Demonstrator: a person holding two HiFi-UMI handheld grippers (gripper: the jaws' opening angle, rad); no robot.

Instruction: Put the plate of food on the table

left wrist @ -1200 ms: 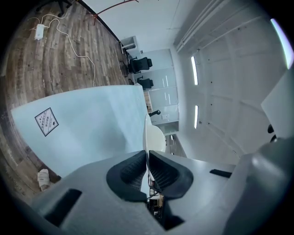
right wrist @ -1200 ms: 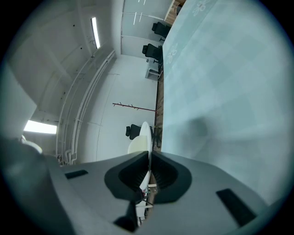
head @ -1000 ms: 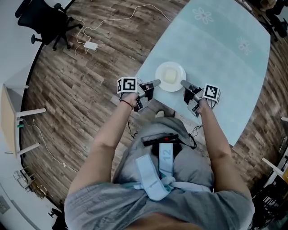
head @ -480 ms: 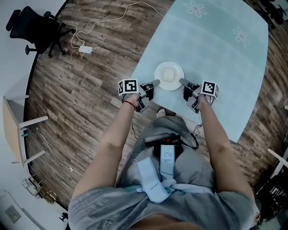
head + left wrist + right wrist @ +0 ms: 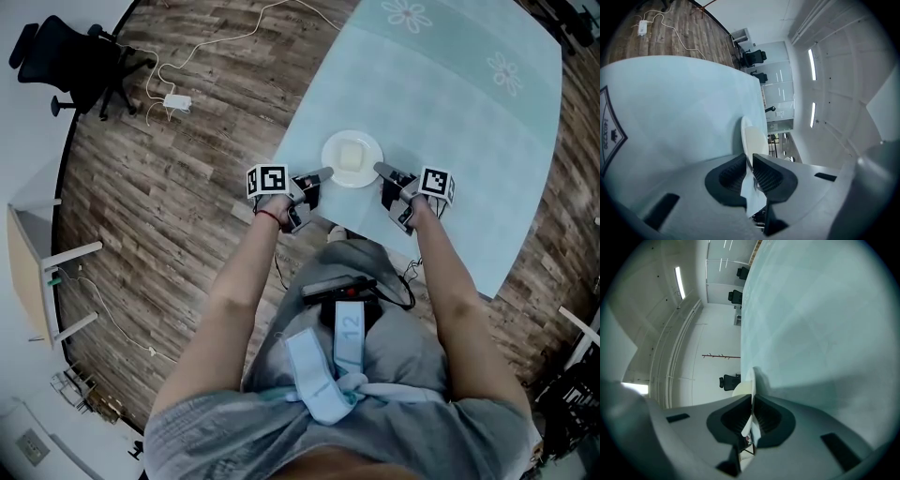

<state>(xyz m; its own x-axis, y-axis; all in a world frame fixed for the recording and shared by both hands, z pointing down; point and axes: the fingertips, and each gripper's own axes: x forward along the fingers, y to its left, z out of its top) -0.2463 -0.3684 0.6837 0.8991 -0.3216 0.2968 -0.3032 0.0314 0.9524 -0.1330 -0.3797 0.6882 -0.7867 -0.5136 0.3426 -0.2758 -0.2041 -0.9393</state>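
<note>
A white plate [image 5: 352,157] carrying a pale square piece of food [image 5: 352,154] is over the near corner of the light blue-green table [image 5: 450,122]. My left gripper [image 5: 324,173] is shut on the plate's left rim and my right gripper [image 5: 379,170] on its right rim. In the left gripper view the plate [image 5: 746,133] shows edge-on between the dark pads of the left gripper [image 5: 750,165], close to the tabletop. The right gripper view shows the rim [image 5: 752,380] pinched in the right gripper [image 5: 753,414]. I cannot tell whether the plate touches the table.
The table's near edge [image 5: 309,192] runs just under the left gripper, with wood floor beyond. A black office chair [image 5: 70,56], a white power adapter [image 5: 175,101] with cables and a small wooden table [image 5: 28,272] stand on the floor at left.
Over the last second the plate and both grippers crept slightly further over the table; in the last half second they hardly moved. Both grips stay the same.
</note>
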